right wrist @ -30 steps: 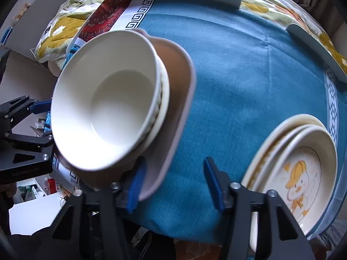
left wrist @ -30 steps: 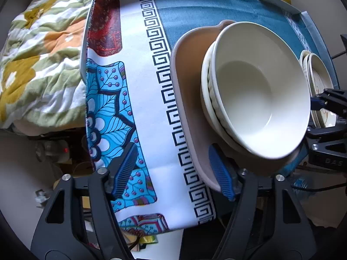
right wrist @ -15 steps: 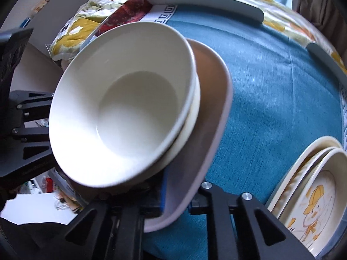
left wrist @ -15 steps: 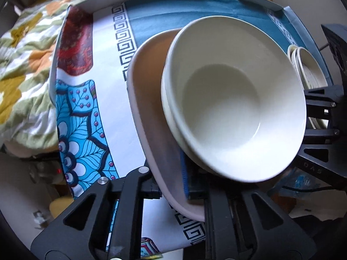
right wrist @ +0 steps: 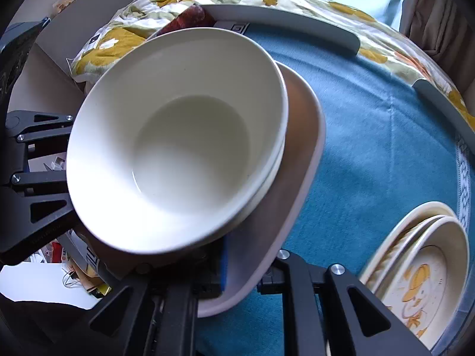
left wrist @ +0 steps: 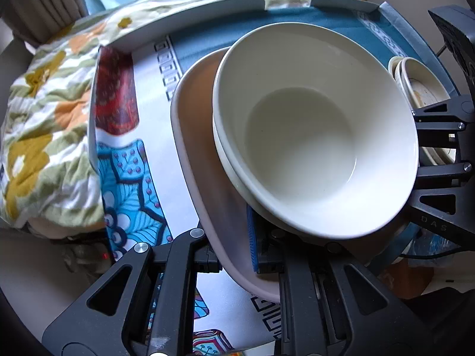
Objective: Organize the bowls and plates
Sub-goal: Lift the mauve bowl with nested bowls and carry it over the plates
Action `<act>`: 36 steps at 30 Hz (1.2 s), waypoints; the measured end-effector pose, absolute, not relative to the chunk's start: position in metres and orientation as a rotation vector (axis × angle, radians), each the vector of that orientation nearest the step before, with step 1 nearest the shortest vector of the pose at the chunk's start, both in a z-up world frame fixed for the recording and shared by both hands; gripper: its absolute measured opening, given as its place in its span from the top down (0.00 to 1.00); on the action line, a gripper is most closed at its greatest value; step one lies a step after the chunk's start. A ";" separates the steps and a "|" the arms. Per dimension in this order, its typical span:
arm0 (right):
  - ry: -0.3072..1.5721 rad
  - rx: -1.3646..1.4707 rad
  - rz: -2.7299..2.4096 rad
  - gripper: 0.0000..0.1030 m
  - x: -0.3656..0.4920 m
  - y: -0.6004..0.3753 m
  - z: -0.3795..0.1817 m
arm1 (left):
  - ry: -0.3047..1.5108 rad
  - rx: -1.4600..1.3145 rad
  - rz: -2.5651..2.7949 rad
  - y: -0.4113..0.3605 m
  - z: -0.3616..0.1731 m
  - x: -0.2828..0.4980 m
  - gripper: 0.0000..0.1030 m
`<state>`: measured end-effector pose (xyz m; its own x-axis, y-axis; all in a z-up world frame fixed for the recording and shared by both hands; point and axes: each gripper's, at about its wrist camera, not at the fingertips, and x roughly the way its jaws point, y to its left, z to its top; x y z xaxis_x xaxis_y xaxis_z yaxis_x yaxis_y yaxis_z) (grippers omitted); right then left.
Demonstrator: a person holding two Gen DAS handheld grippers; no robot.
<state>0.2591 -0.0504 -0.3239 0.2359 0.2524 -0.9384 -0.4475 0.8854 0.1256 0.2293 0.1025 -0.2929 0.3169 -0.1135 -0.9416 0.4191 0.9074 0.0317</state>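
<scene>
A beige plate (left wrist: 204,184) carries stacked white bowls (left wrist: 302,136). My left gripper (left wrist: 234,252) is shut on the plate's near rim, a blue pad (left wrist: 251,237) on top of it. In the right wrist view my right gripper (right wrist: 246,270) is shut on the opposite rim of the same plate (right wrist: 297,178), under the bowls (right wrist: 190,148). The plate and bowls are held above the blue tablecloth (right wrist: 386,148). A stack of cream plates with an orange duck print (right wrist: 421,279) lies at the table's right, also in the left wrist view (left wrist: 421,86).
A patterned white and blue cloth (left wrist: 148,154) covers the table's left part. A floral quilt (left wrist: 44,118) lies beyond the table's edge. Grey raised rim pieces (right wrist: 285,26) border the far side. Clutter lies on the floor (right wrist: 74,276) below.
Both grippers went from open beside the plate to shut on its opposite rims. The plate with the bowls has risen off the table and come closer to both cameras.
</scene>
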 end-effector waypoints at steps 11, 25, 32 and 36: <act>1.225 -0.117 0.430 0.88 0.259 -0.115 -0.260 | 1.138 0.316 -0.417 0.042 -0.228 0.234 0.90; 1.237 -0.126 0.415 0.88 0.235 -0.254 -0.236 | 1.185 0.210 -0.417 -0.104 -0.218 0.197 0.90; 1.286 -0.134 0.433 0.88 0.232 -0.302 -0.266 | 1.260 0.118 -0.395 -0.145 -0.256 0.185 0.90; 1.299 -0.117 0.445 0.88 0.230 -0.308 -0.281 | 1.290 0.127 -0.375 -0.152 -0.270 0.180 0.90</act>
<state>0.2301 -0.3077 -0.2811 0.1969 0.2519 -0.9475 -0.3819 0.9098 0.1625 0.1802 -0.1524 -0.2699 0.2263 -0.2011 -0.9531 0.3413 0.9328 -0.1158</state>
